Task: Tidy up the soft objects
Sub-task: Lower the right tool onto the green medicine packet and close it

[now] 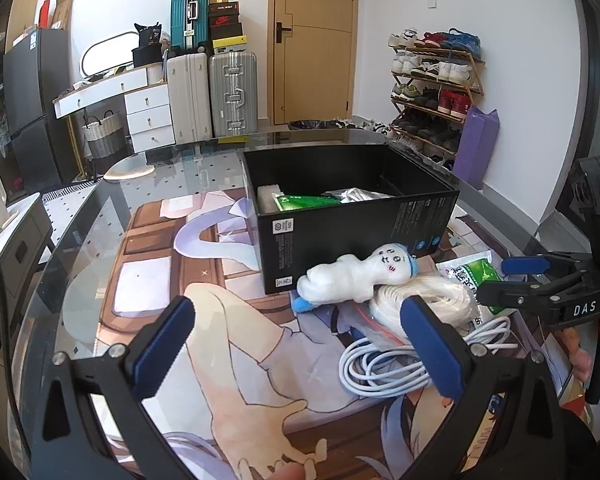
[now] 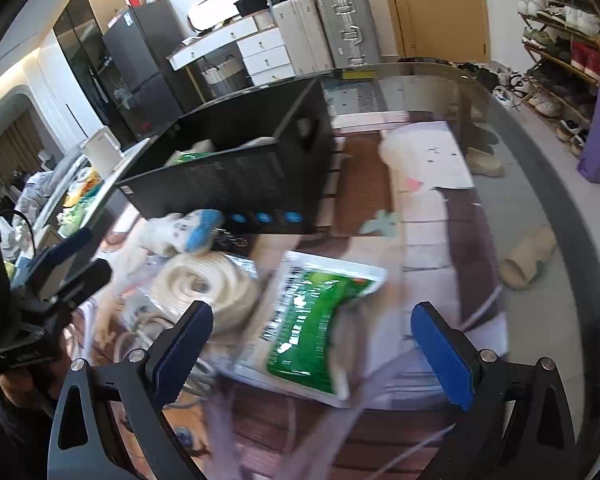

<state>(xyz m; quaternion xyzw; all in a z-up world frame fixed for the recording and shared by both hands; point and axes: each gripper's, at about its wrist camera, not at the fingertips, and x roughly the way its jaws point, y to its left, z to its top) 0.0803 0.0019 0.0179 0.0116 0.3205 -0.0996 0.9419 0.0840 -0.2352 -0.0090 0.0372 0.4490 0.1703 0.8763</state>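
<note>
A black open box point(image 1: 352, 216) stands on the glass table and holds a green packet point(image 1: 304, 201) and white items. A white plush doll point(image 1: 352, 276) lies against its front, with a coil of white tubing point(image 1: 432, 300) and a white cable point(image 1: 384, 368) beside it. A green-and-white packet point(image 2: 316, 328) lies on the table; it also shows in the left wrist view point(image 1: 476, 276). My left gripper point(image 1: 296, 352) is open and empty, short of the doll. My right gripper point(image 2: 312, 356) is open just above the green packet; it shows from the side in the left view point(image 1: 504, 280).
The table carries a printed anime mat point(image 1: 204, 320) under glass. Behind stand suitcases point(image 1: 212, 92), a white dresser point(image 1: 140, 108), a door and a shoe rack point(image 1: 432, 84). A purple bag point(image 1: 476, 144) leans by the rack. Slippers point(image 2: 528, 260) lie on the floor.
</note>
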